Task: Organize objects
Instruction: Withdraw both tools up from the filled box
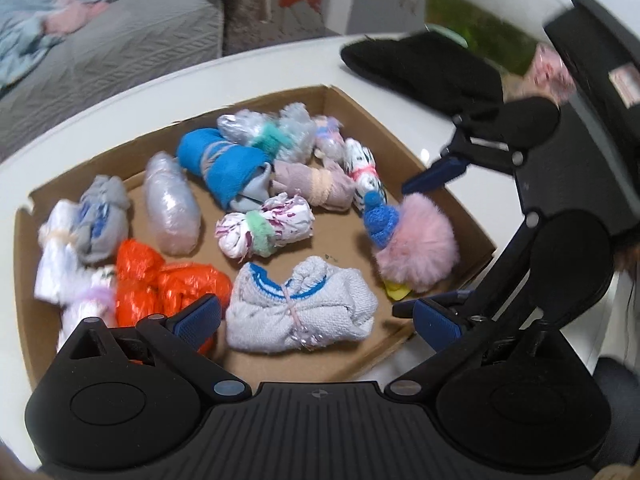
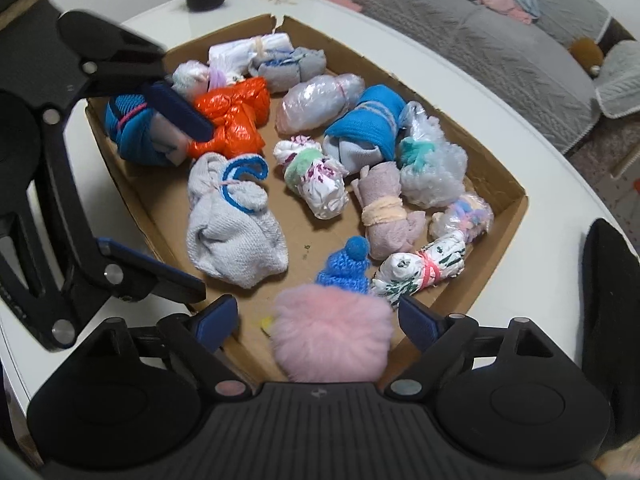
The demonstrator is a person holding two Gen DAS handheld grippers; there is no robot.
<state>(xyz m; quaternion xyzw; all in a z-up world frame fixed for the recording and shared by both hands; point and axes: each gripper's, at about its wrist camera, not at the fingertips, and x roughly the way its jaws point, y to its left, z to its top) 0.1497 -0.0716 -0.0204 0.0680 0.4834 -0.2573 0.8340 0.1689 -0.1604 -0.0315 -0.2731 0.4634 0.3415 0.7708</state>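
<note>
Release step: the right gripper (image 2: 318, 320) stands with jaws spread, pads clear of the pink pompom (image 2: 332, 336) lying between them at the near edge of the cardboard tray (image 2: 516, 204). The left gripper (image 1: 318, 318), also agape and empty, hovers over the grey knit bundle (image 1: 300, 304). Farther in lie tied bundles; next, likely, each withdraws upward without snagging.

The pink pompom (image 2: 332, 334) is partly hidden behind the right gripper's body, a blue bundle (image 2: 134, 130) partly behind a left gripper finger, and the green object (image 1: 480, 28) is blurred beyond identification.
</note>
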